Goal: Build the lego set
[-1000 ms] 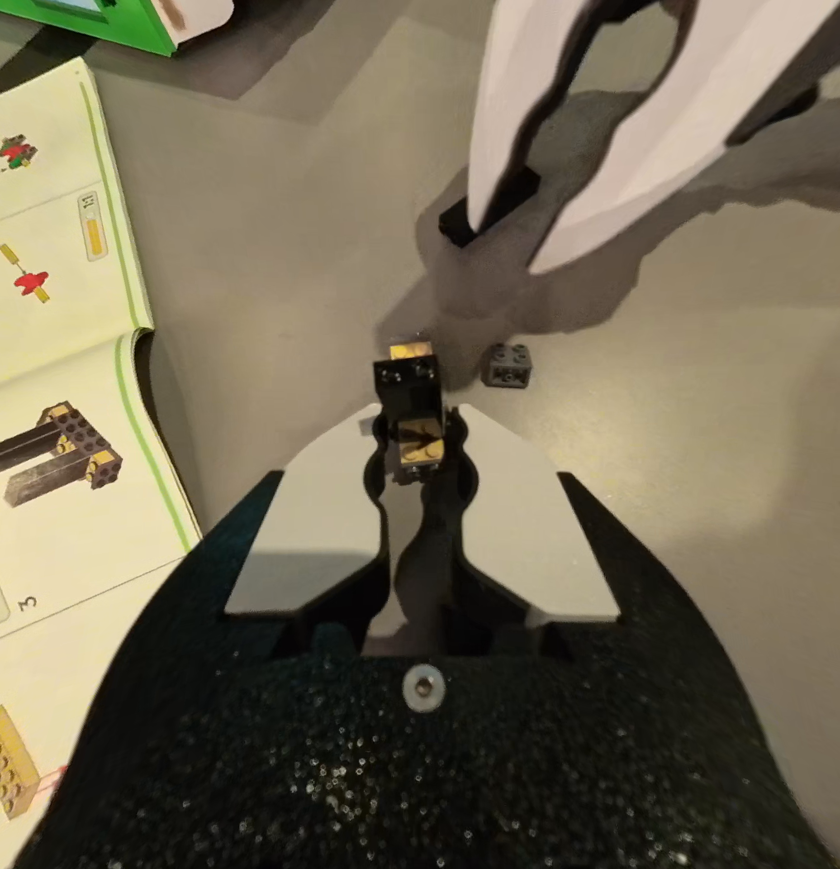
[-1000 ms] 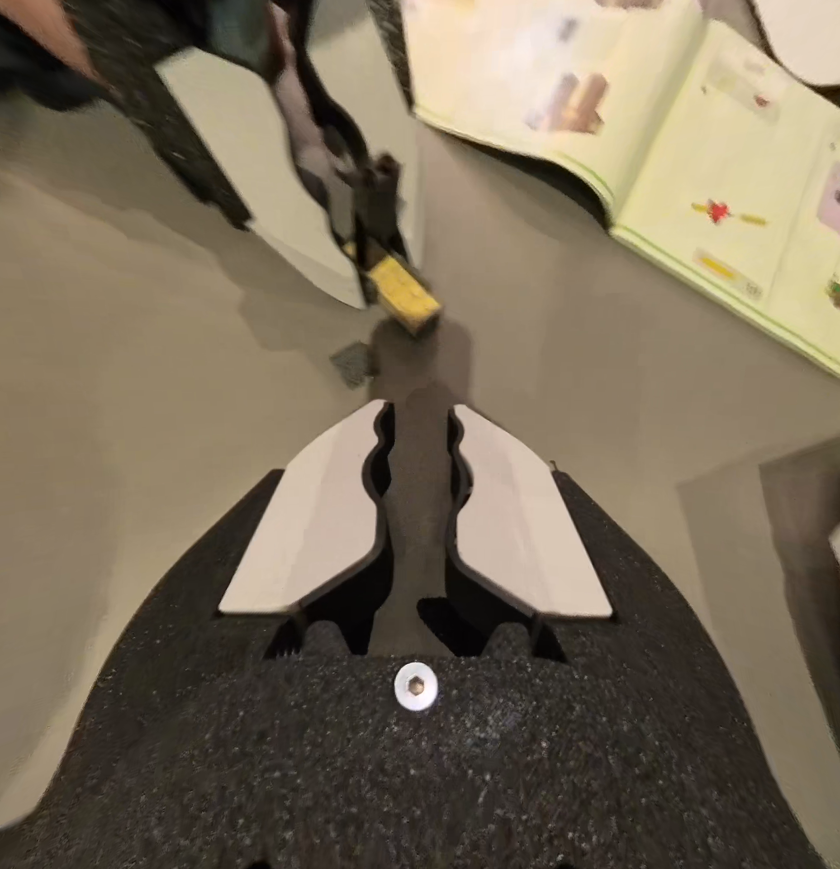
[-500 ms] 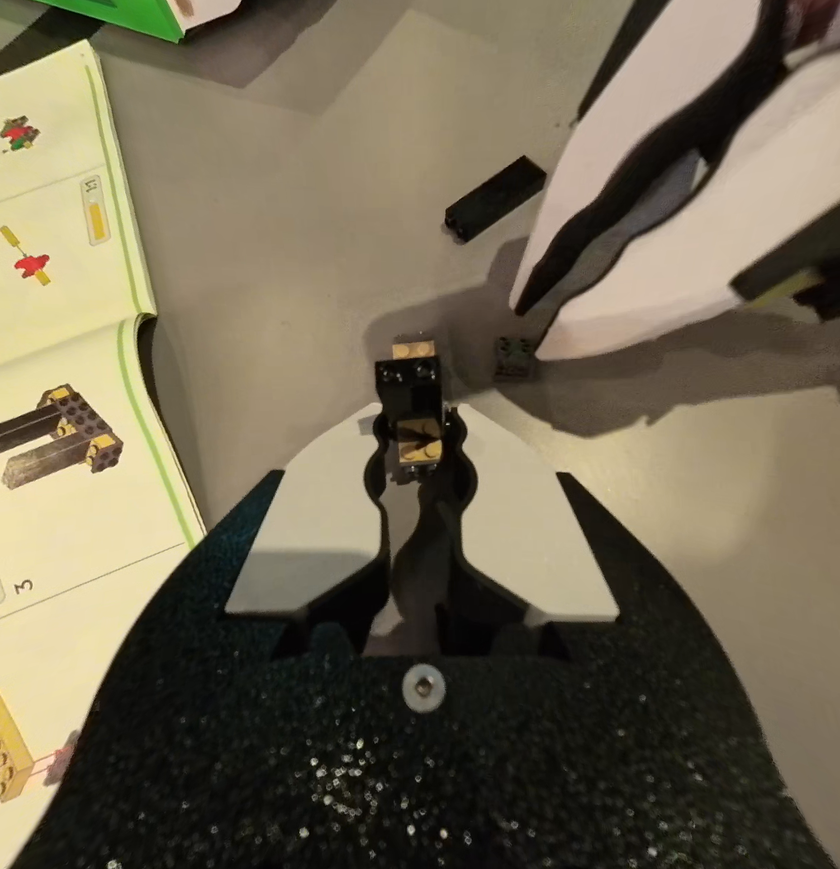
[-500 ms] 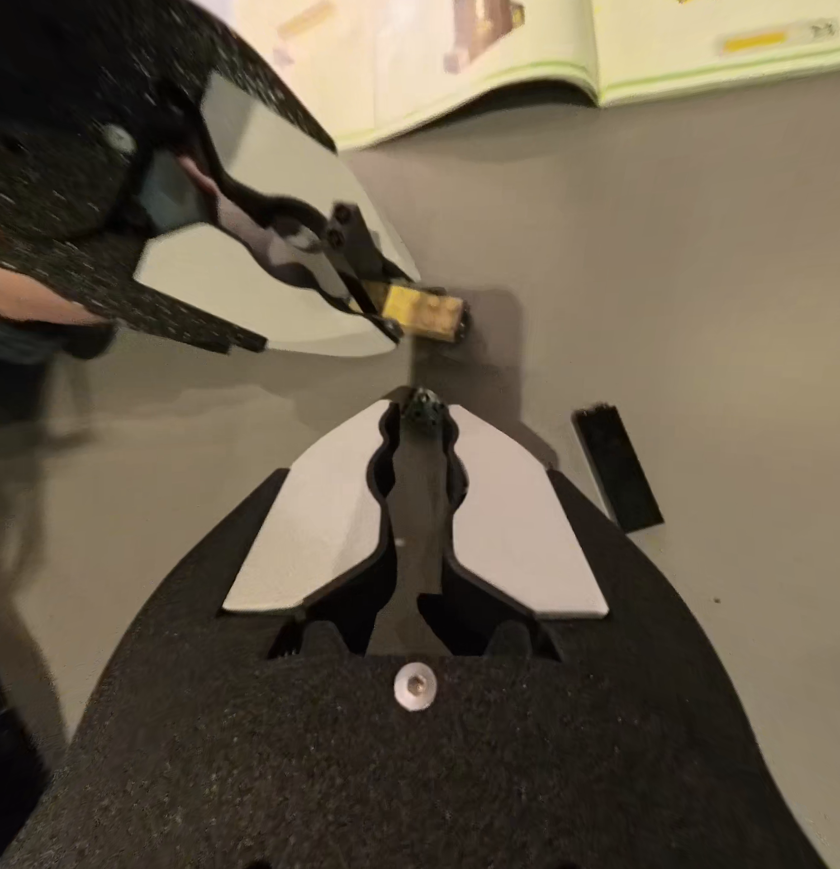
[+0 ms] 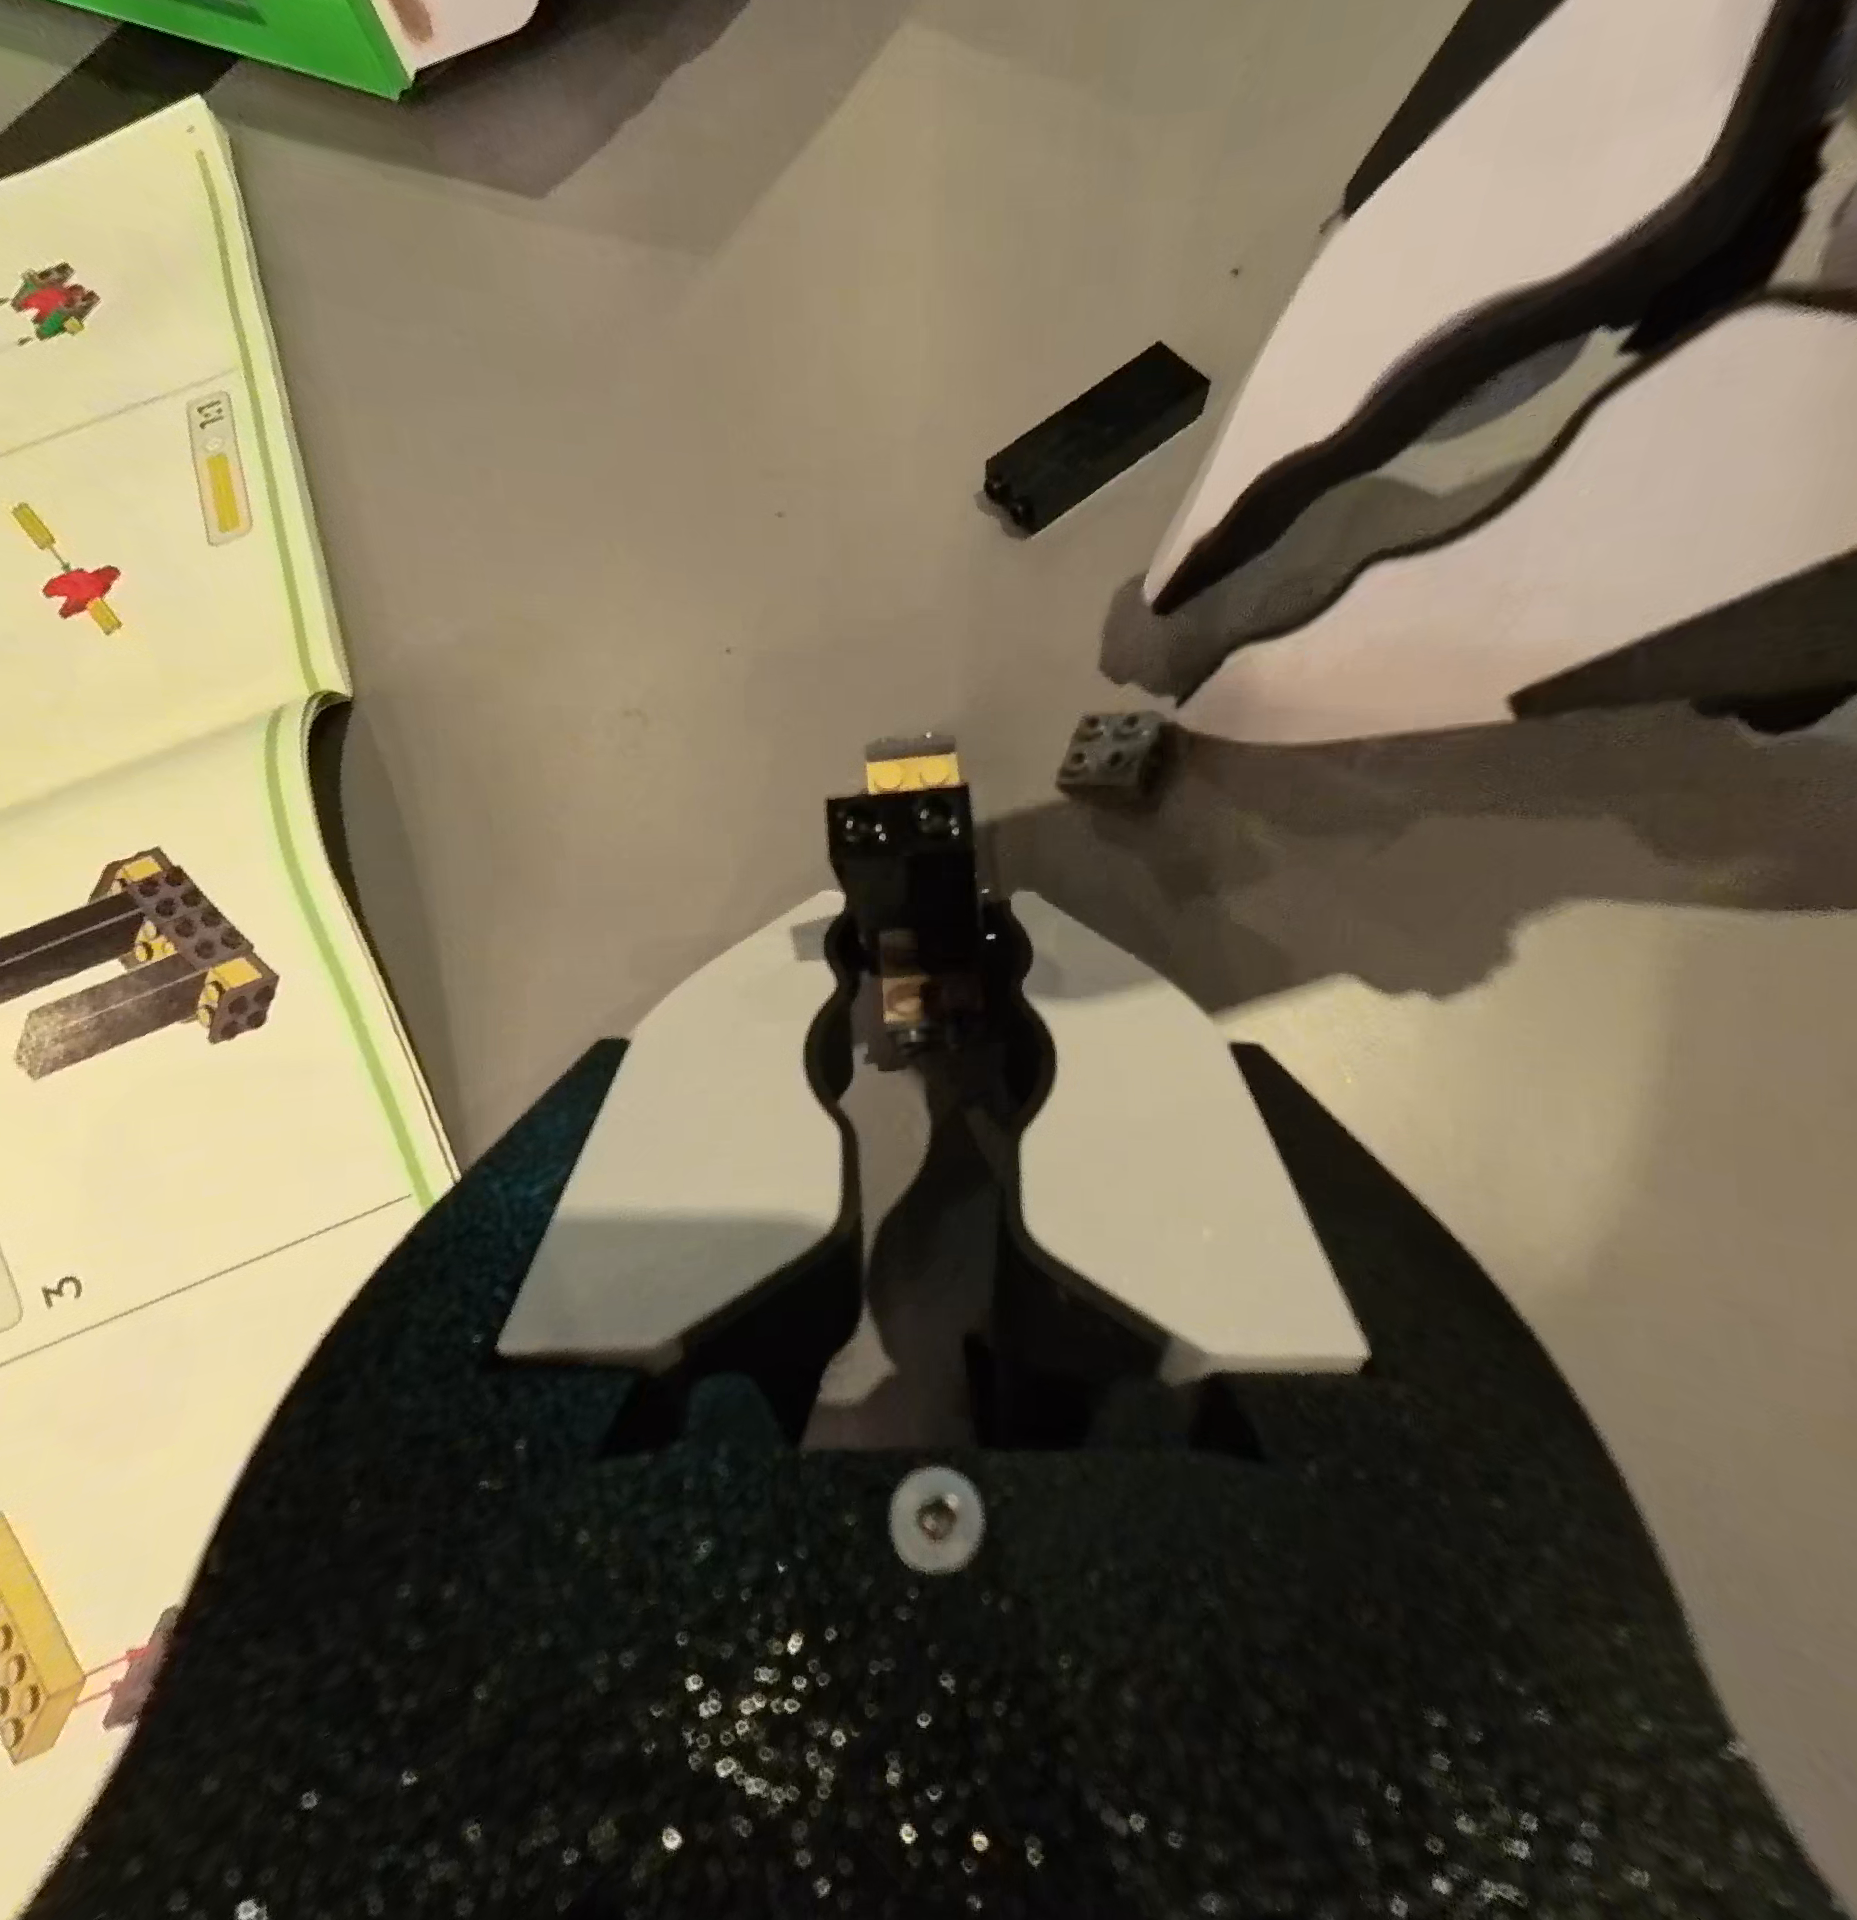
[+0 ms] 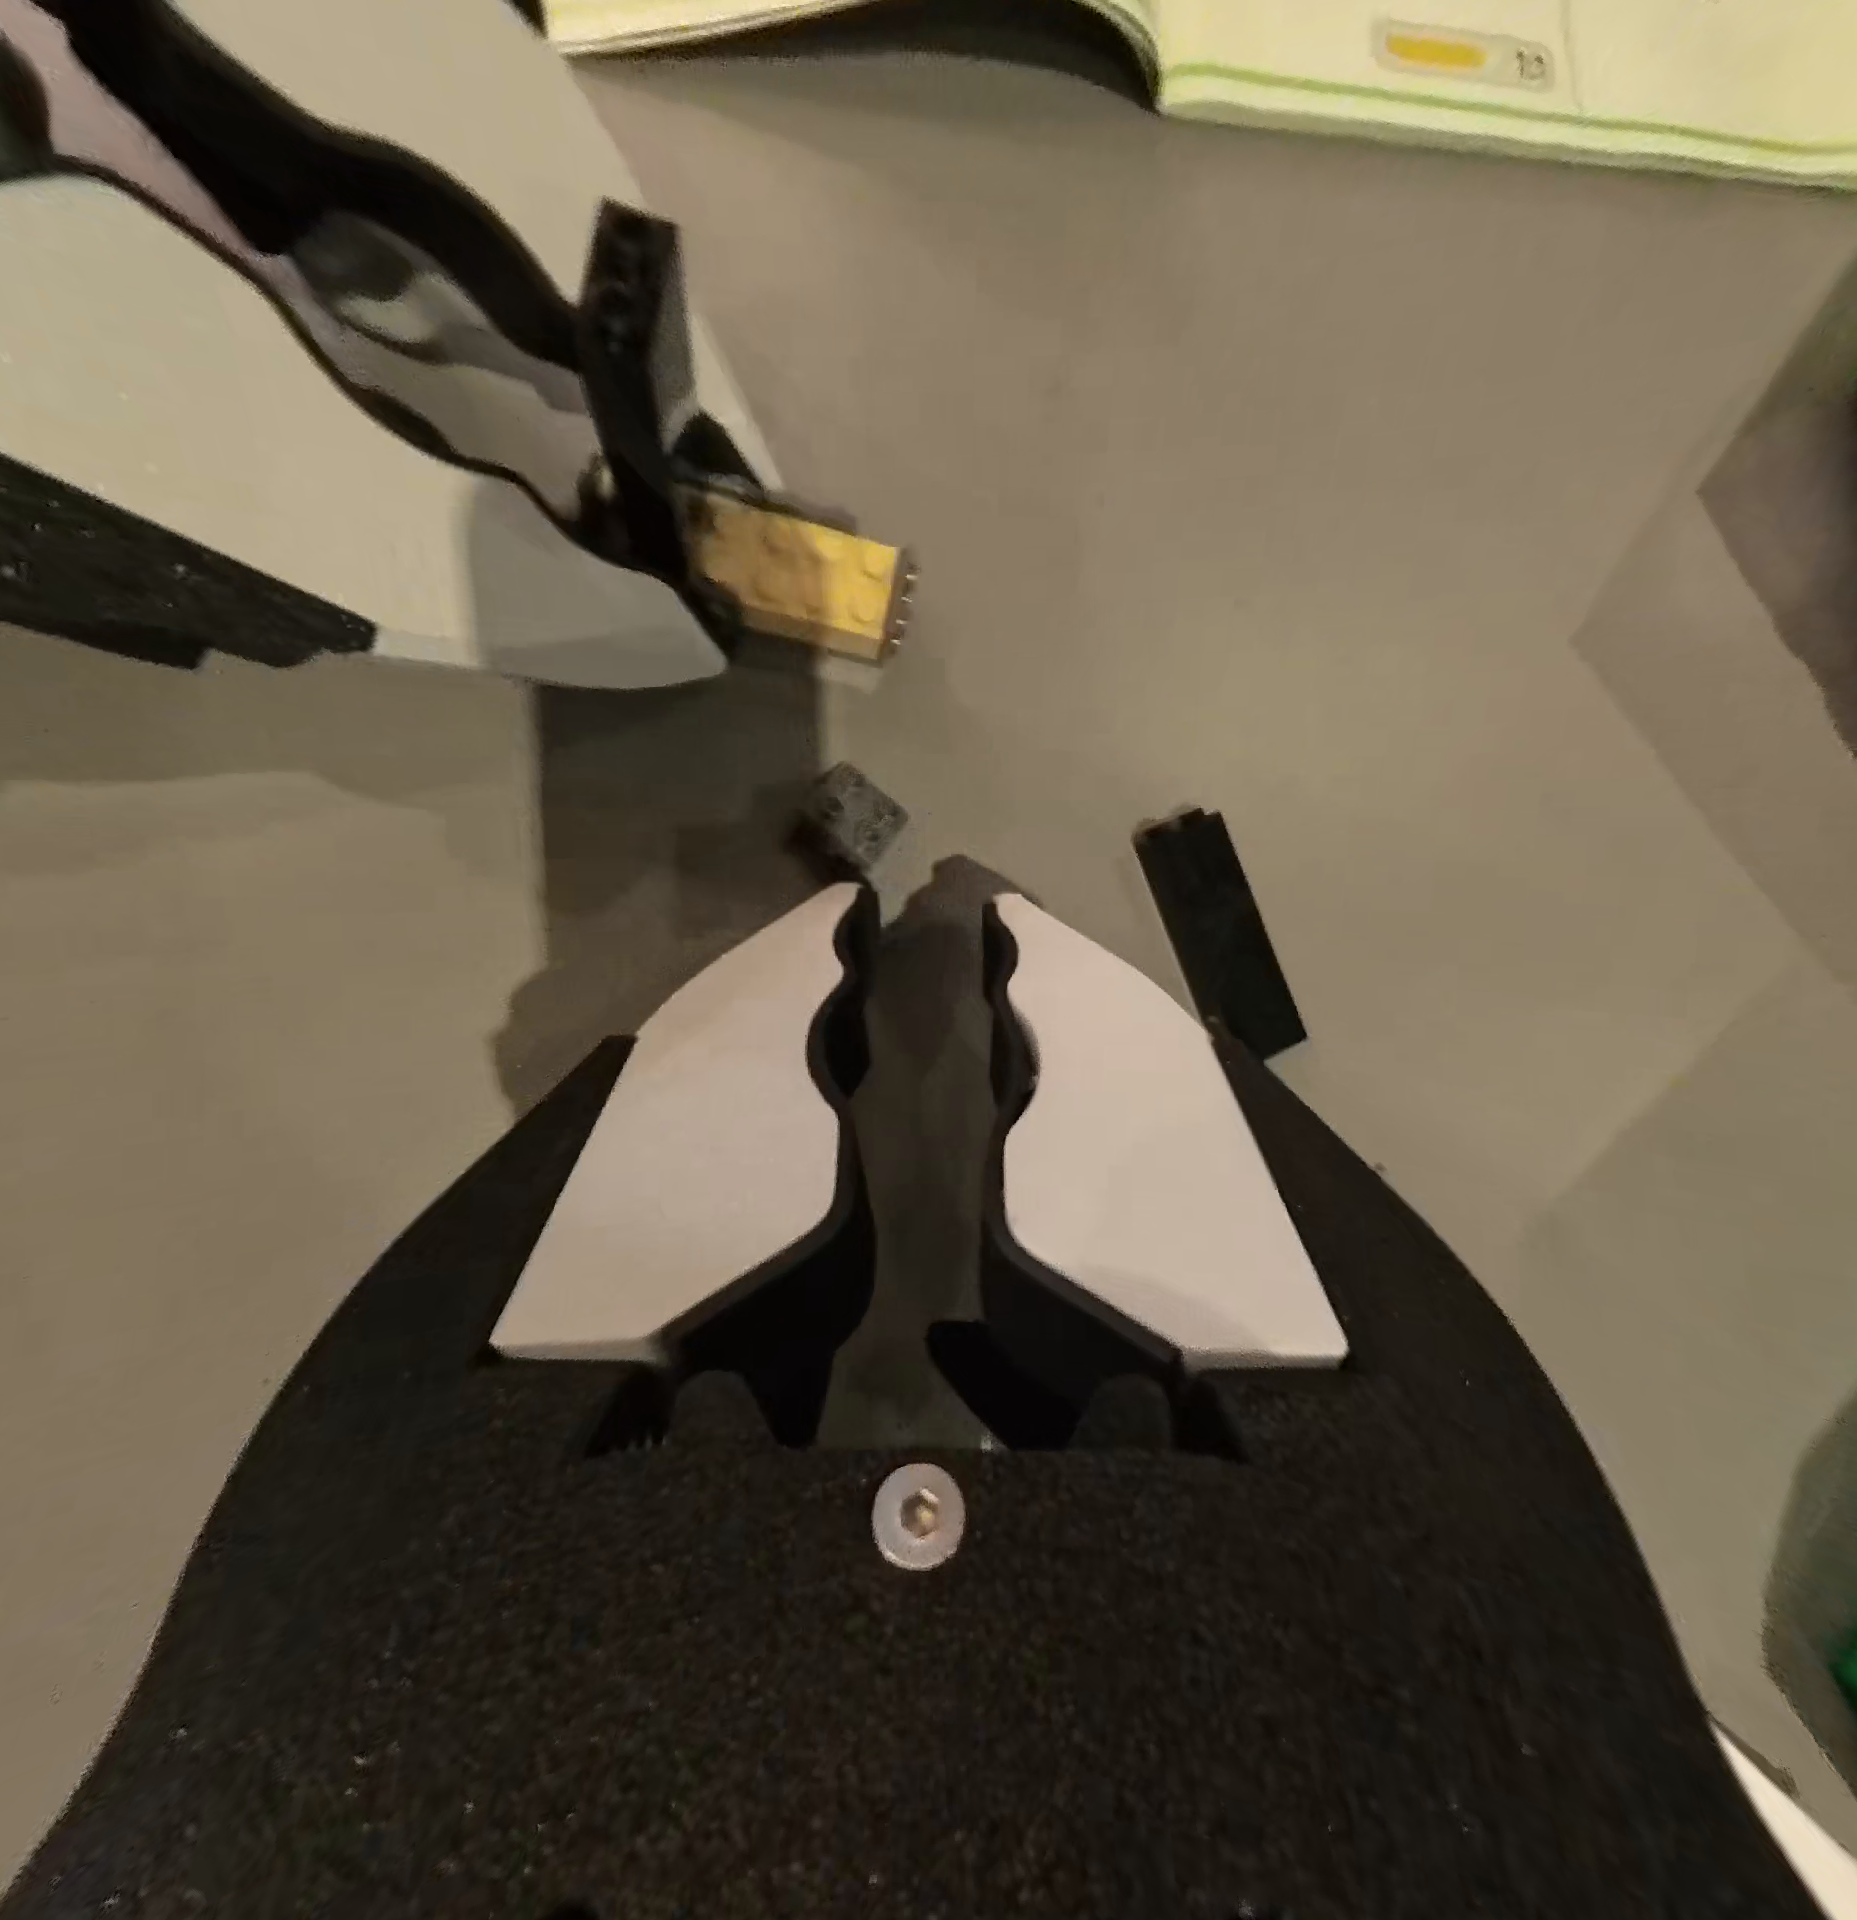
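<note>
My left gripper (image 5: 919, 920) is shut on a small lego assembly (image 5: 903, 831) of a black brick and a tan brick, held above the grey table. In the right wrist view the assembly (image 6: 799, 592) sticks out of the left gripper (image 6: 695, 582) at the upper left. A small dark grey brick (image 5: 1111, 755) lies on the table just in front of my right gripper (image 5: 1173, 660). In the right wrist view my right gripper (image 6: 926, 899) is open and empty, with the grey brick (image 6: 851, 816) just beyond its left fingertip. A long black brick (image 6: 1220, 930) lies beside its right finger.
The long black brick (image 5: 1095, 438) lies behind the grey one. An open instruction booklet (image 5: 124, 727) lies at the left and shows at the top of the right wrist view (image 6: 1526, 94). A green box (image 5: 280, 42) sits at the far edge. There is about 7 cm between the tips of the two grippers.
My right gripper moved from the long black brick over to the small grey brick, then drew back slightly so the brick lies just ahead of its tips. The left gripper kept its hold, nearly still.
</note>
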The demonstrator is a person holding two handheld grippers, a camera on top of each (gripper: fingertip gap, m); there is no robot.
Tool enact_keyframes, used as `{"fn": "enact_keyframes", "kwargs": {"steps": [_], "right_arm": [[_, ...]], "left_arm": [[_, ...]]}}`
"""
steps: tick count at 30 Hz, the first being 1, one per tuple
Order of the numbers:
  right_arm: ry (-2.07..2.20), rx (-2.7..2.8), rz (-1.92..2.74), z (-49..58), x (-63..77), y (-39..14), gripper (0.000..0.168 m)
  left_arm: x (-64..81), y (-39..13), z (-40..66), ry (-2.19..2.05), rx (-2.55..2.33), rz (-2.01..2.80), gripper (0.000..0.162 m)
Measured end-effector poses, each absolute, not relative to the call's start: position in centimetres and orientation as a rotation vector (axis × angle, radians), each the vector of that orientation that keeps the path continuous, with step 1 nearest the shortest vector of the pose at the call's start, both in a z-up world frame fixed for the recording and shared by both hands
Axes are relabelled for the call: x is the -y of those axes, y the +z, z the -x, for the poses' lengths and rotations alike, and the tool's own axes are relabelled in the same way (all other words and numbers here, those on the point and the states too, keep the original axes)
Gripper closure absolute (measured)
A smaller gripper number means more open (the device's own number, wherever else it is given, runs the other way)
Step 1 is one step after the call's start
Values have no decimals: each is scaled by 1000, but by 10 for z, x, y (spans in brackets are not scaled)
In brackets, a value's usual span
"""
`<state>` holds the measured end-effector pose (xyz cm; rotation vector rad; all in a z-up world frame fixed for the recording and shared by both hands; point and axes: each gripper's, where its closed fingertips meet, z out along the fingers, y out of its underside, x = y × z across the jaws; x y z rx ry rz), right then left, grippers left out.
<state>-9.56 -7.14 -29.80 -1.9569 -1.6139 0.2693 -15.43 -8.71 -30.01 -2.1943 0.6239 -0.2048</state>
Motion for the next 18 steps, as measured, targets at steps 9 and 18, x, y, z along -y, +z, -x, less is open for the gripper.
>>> {"fn": "enact_keyframes", "kwargs": {"steps": [9,18], "right_arm": [[331,1871,1698,107,82,-297,147],[415,1997,1579,115,91,-291,153]], "left_arm": [[87,-300,154,-218,-620,2198,137],[88,-300,154,-243,-615,2205,137]]}}
